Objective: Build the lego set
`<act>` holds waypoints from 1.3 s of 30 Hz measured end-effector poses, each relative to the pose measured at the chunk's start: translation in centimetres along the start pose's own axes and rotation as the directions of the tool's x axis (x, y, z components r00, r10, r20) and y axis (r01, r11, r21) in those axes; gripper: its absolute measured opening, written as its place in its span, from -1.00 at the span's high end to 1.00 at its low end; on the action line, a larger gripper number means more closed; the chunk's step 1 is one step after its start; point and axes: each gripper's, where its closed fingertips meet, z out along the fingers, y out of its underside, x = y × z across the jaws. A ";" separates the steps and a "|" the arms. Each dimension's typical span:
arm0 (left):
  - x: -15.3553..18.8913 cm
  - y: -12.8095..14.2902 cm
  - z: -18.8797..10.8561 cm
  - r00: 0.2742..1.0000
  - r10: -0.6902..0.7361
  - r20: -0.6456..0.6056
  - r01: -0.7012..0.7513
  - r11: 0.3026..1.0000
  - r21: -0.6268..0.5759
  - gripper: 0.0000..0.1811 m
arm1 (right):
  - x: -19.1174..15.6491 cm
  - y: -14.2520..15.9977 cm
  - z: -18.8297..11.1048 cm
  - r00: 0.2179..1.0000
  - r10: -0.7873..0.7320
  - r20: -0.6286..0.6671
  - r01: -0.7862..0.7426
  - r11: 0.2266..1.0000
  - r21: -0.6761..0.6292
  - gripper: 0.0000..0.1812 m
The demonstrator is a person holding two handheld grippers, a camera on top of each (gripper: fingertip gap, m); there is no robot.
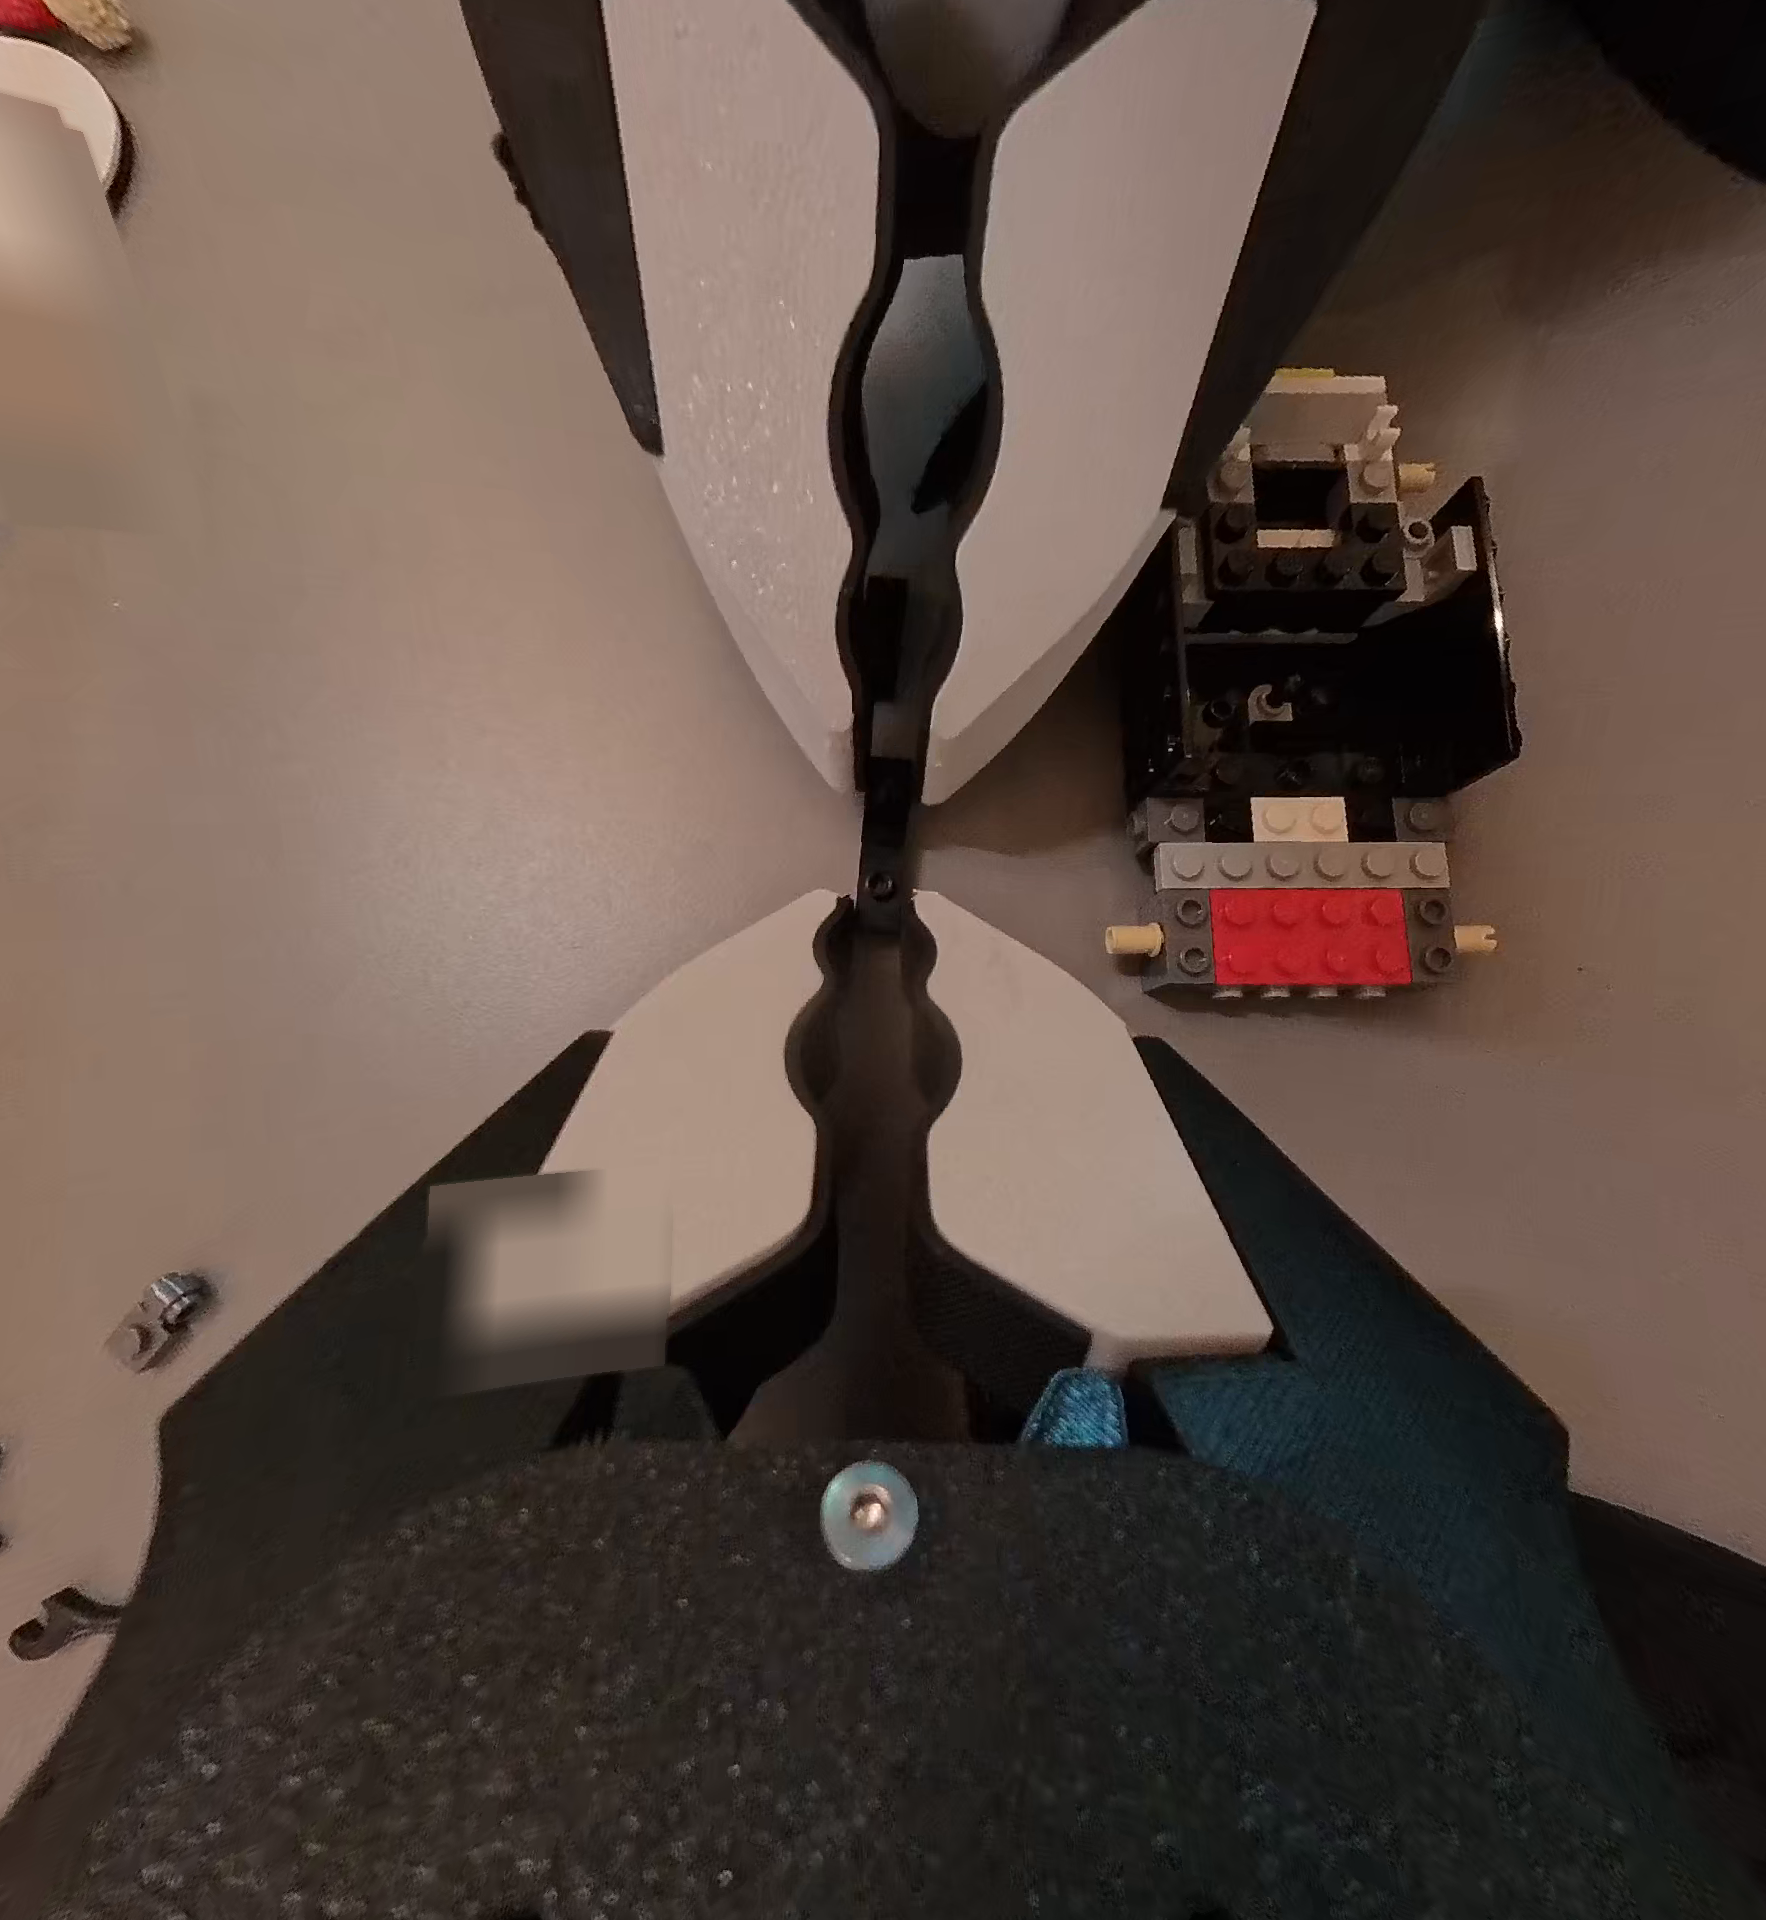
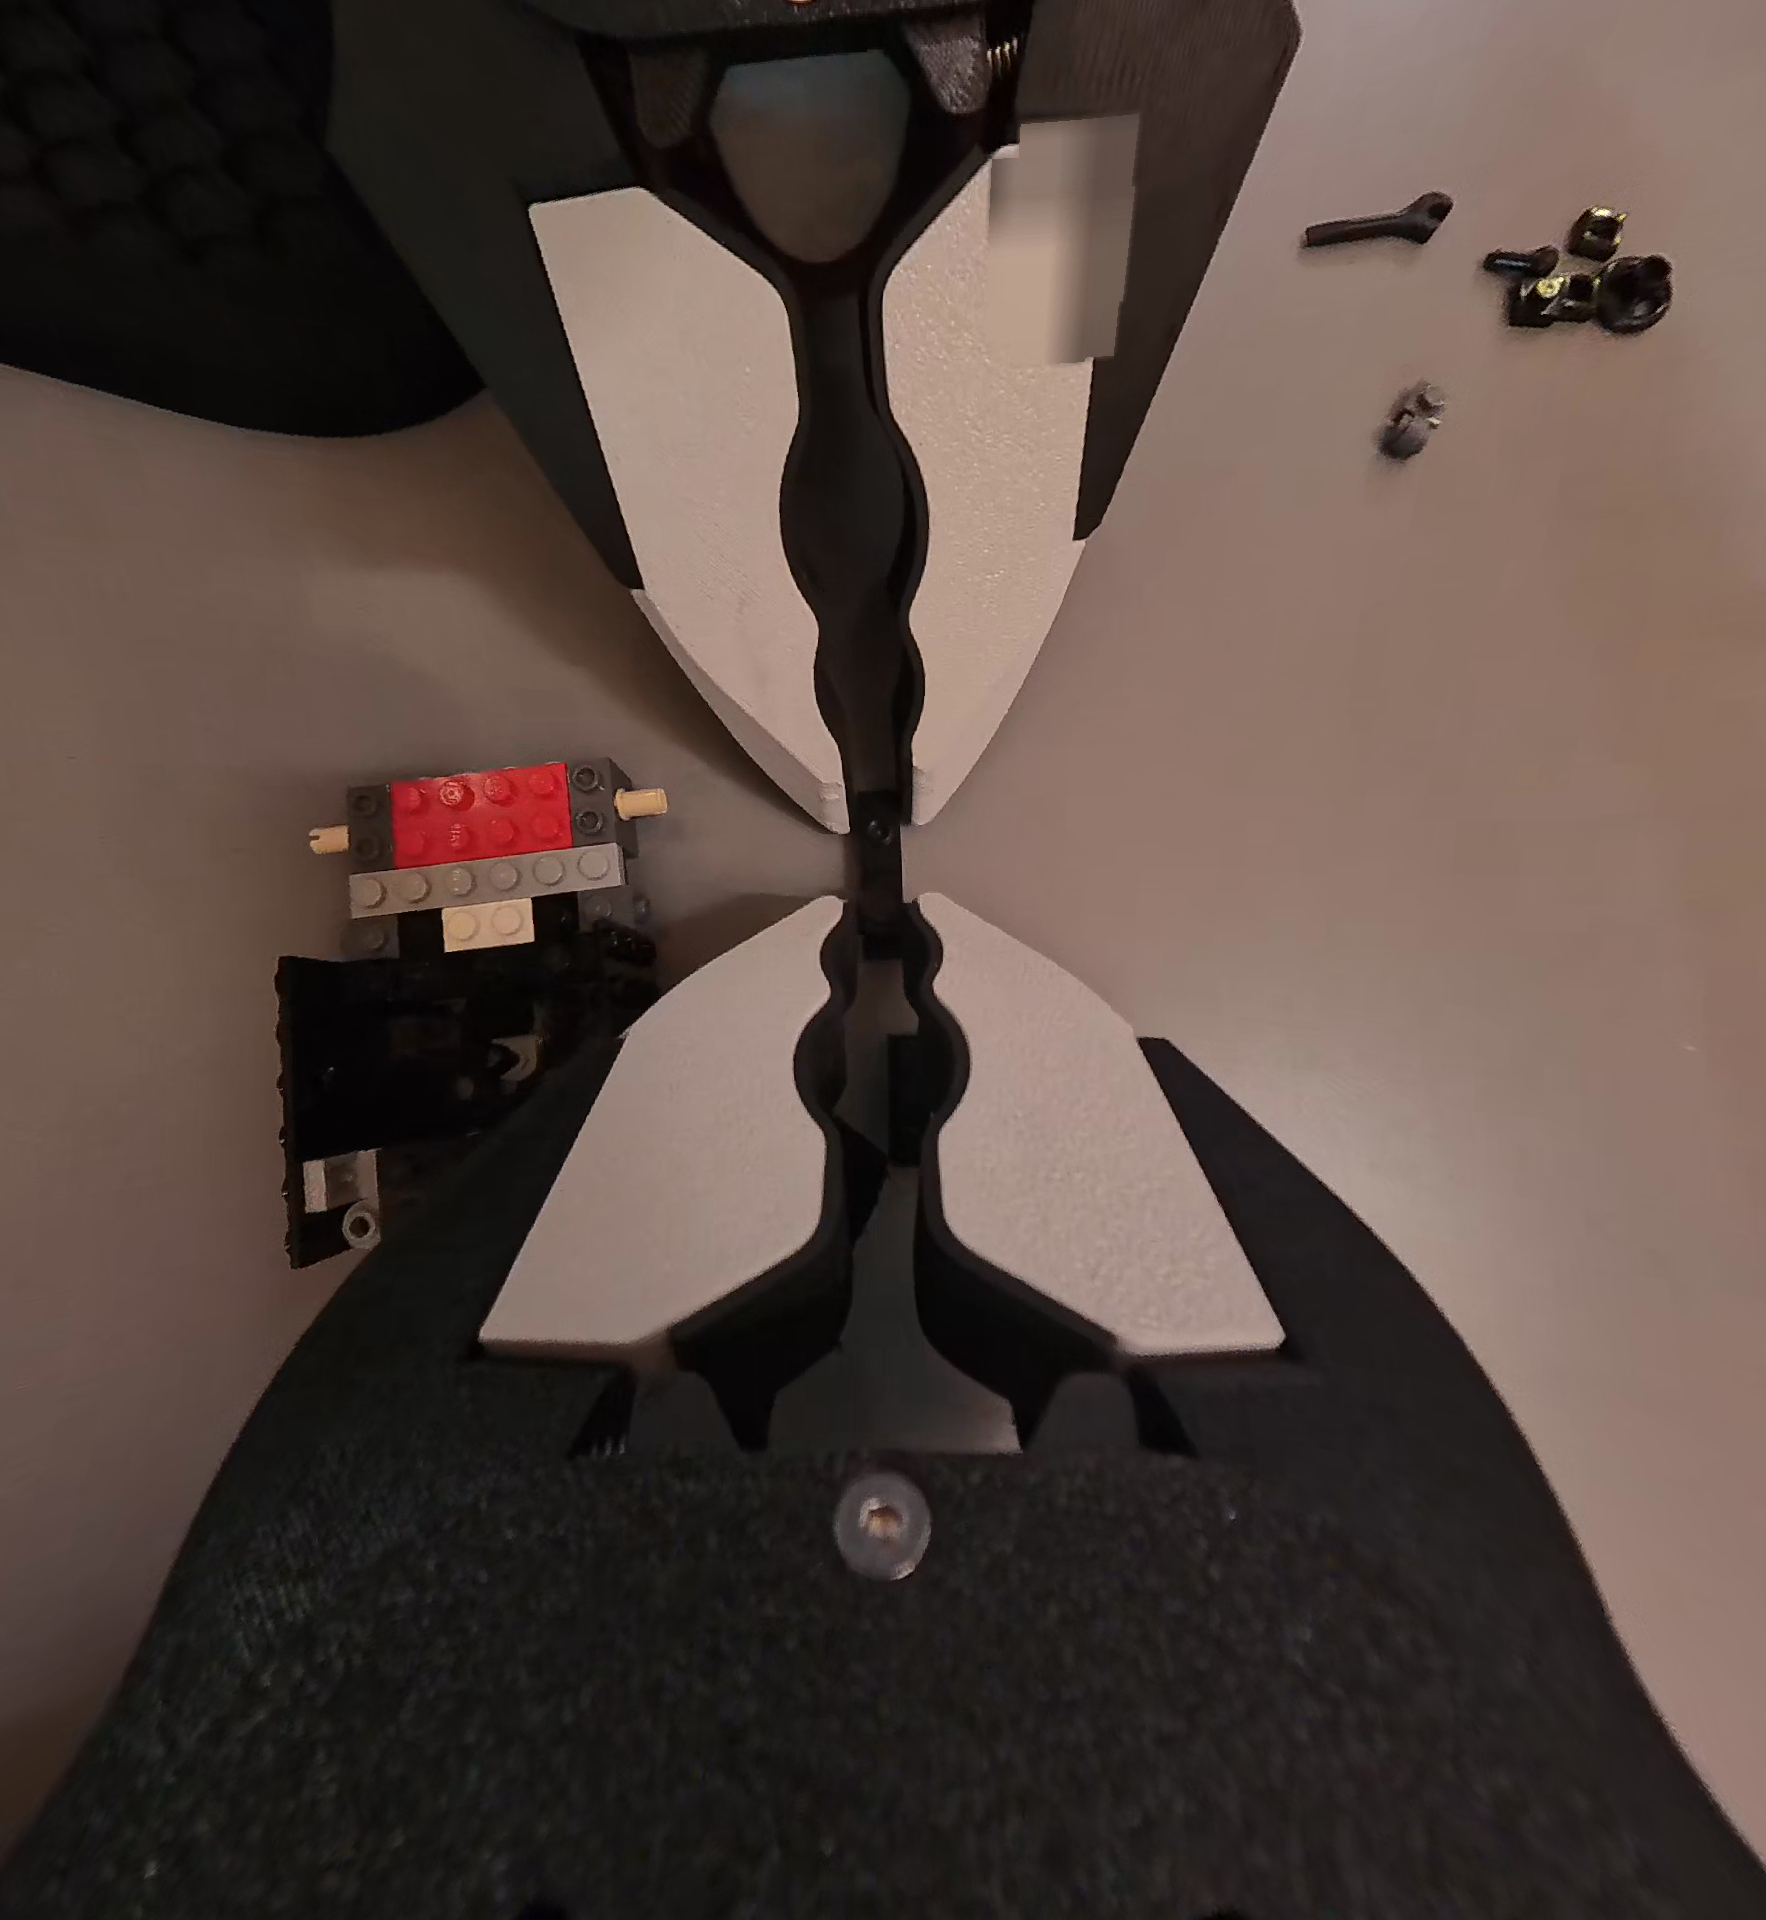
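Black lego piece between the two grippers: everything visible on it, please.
The black lego piece is a thin, narrow, glossy plastic strip with a small round hole or stud near its middle. It bridges the gap between the left gripper and the right gripper, each shut on one end, held above the grey table.

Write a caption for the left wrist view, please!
Both grippers' jaws pinch one thin black Lego piece between them, beside the half-built Lego vehicle on the grey table.
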 end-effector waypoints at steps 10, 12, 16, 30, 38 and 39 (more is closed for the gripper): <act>0.0 0.0 0.0 1.000 0.002 0.000 -0.002 1.000 0.000 0.91 | 0.0 0.0 0.1 1.000 0.004 0.005 -0.004 1.000 0.002 0.91; 0.0 -0.1 0.0 1.000 0.002 0.000 -0.002 1.000 0.001 0.91 | 0.0 0.0 0.1 1.000 0.007 0.009 -0.007 1.000 0.007 0.91; 0.0 -0.1 0.1 1.000 0.003 0.002 -0.003 1.000 0.001 0.91 | 0.0 0.0 0.0 1.000 0.011 0.014 -0.011 1.000 0.008 0.89; 0.0 -0.7 -0.2 1.000 0.021 0.011 -0.021 0.999 0.036 0.91 | 0.0 0.1 -0.5 1.000 0.018 0.022 -0.018 1.000 0.023 0.84; 0.2 -1.8 -0.8 0.998 0.057 0.021 -0.059 0.994 0.087 0.91 | 0.2 -1.2 -3.5 0.984 0.152 0.093 -0.166 0.971 0.170 0.81; 0.4 -2.1 -1.1 0.998 0.067 0.019 -0.068 0.993 0.096 0.91 | 0.2 -1.4 -4.0 0.961 0.236 0.144 -0.262 0.943 0.205 0.80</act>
